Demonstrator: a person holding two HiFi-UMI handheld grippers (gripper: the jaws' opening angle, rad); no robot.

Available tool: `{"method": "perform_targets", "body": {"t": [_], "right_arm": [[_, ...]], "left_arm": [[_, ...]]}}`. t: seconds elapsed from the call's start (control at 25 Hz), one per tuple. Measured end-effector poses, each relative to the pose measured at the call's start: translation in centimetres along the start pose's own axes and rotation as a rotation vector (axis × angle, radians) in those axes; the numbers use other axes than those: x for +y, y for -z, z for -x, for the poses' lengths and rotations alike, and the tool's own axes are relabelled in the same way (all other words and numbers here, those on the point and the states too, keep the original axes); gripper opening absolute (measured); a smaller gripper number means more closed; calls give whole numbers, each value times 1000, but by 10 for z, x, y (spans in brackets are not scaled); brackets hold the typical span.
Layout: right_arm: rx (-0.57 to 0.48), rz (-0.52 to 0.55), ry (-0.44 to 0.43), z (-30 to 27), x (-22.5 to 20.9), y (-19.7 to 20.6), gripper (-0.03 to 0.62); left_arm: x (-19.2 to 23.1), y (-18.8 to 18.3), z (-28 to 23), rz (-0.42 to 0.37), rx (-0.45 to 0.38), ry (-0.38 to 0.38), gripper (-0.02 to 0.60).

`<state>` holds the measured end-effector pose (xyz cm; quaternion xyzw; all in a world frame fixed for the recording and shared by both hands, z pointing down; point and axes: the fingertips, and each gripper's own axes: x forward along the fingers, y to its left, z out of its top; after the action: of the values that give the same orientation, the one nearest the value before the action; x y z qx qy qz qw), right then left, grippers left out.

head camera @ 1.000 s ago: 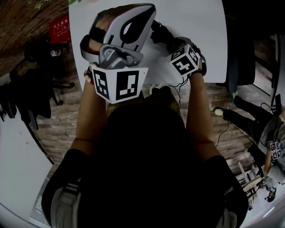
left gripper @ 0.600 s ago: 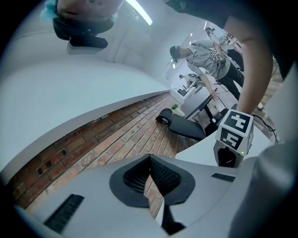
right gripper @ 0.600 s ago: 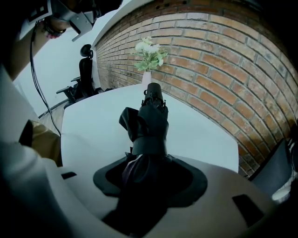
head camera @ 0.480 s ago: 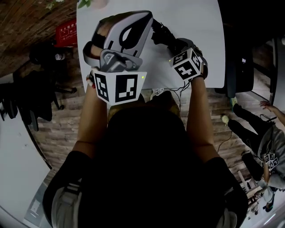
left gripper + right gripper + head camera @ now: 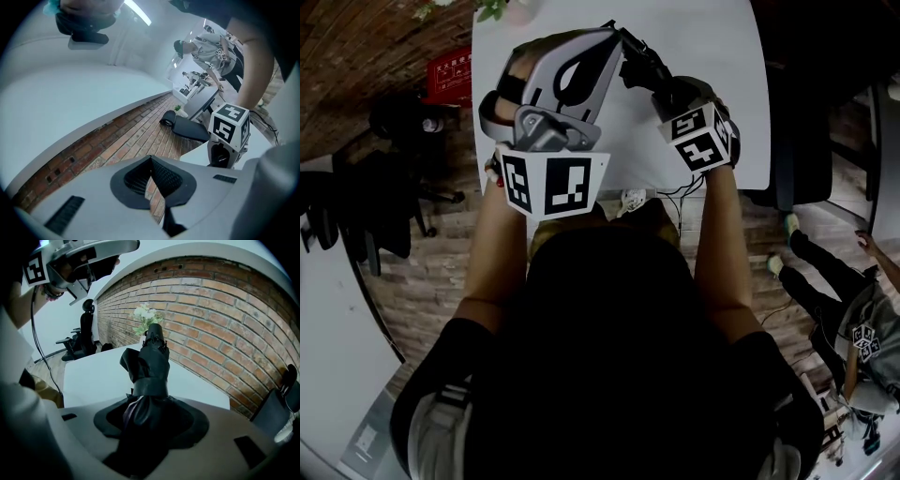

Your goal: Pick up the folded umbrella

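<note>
The right gripper (image 5: pixel 145 414) squeezes the folded umbrella (image 5: pixel 151 365) above the white table (image 5: pixel 91 376), and the left gripper (image 5: pixel 151 161) is closed and empty.

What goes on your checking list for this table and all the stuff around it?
Surface: white table.
Job's things: black folded umbrella, held above the table in the right hand-held gripper.
Clutter: flowers at the table's far end.
Grippers: right shut on the umbrella; left hand-held gripper jaws together, empty.
Cables: thin cables hang by the table's near edge.
Surroundings: brick wall, office chair, brick floor.
</note>
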<state>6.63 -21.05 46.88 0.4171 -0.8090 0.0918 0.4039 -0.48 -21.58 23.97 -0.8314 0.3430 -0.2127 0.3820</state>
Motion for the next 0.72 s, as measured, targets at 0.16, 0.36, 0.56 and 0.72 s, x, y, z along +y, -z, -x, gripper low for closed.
{"method": "perform_targets", "body": {"t": [0.16, 0.36, 0.56, 0.72], "right_arm": [[-25, 12, 25, 8, -5, -7, 227], [-68, 12, 62, 25, -12, -17, 227], [-116, -2, 84, 39, -17, -24, 227], [-157, -23, 97, 47, -20, -30, 227]], "left_arm": [[1, -6, 3, -8, -8, -10, 12], [3, -12, 6, -15, -10, -21, 12], [3, -15, 6, -18, 1, -33, 11], [6, -16, 7, -25, 3, -47, 11]]}}
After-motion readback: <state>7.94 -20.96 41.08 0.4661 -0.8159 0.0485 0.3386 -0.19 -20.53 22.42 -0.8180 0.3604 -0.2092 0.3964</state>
